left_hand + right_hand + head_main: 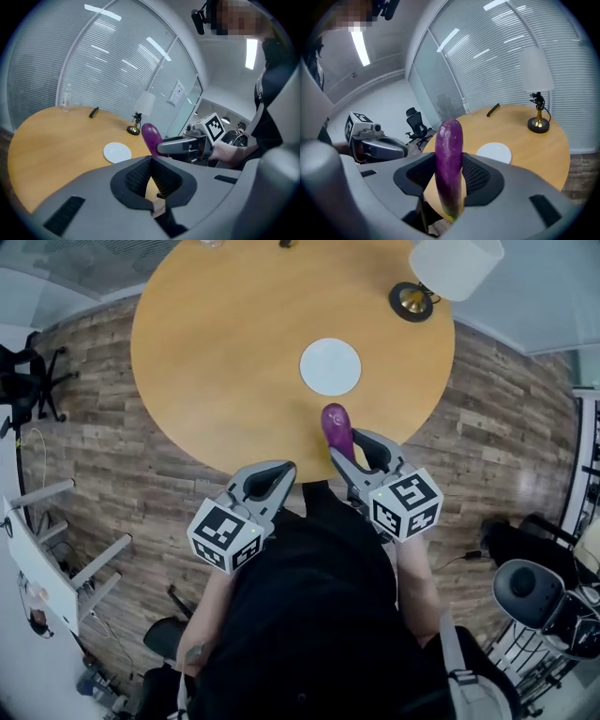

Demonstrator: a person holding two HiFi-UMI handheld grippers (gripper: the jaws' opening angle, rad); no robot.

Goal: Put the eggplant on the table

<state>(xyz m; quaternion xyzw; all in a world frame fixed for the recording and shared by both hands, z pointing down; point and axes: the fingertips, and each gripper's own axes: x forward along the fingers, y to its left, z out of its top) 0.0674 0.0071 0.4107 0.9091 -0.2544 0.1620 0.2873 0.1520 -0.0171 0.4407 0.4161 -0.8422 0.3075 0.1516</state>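
A purple eggplant (336, 430) stands out forward from my right gripper (349, 448), over the near edge of the round wooden table (216, 352). In the right gripper view the eggplant (449, 159) rises upright between the jaws of that gripper (450, 164), whose pads are shut on its lower half. My left gripper (284, 470) hangs just short of the table edge, to the left of the right one, shut with nothing in it. In the left gripper view its tips (151, 161) meet, and beyond them are the eggplant (151, 136) and the right gripper (183, 145).
A white round plate (330, 367) lies on the table just beyond the eggplant. A lamp with a brass base (412, 298) stands at the far right rim. A black pen (93, 112) and a clear bottle (66, 98) sit at the far side. Office chairs stand on the wood floor.
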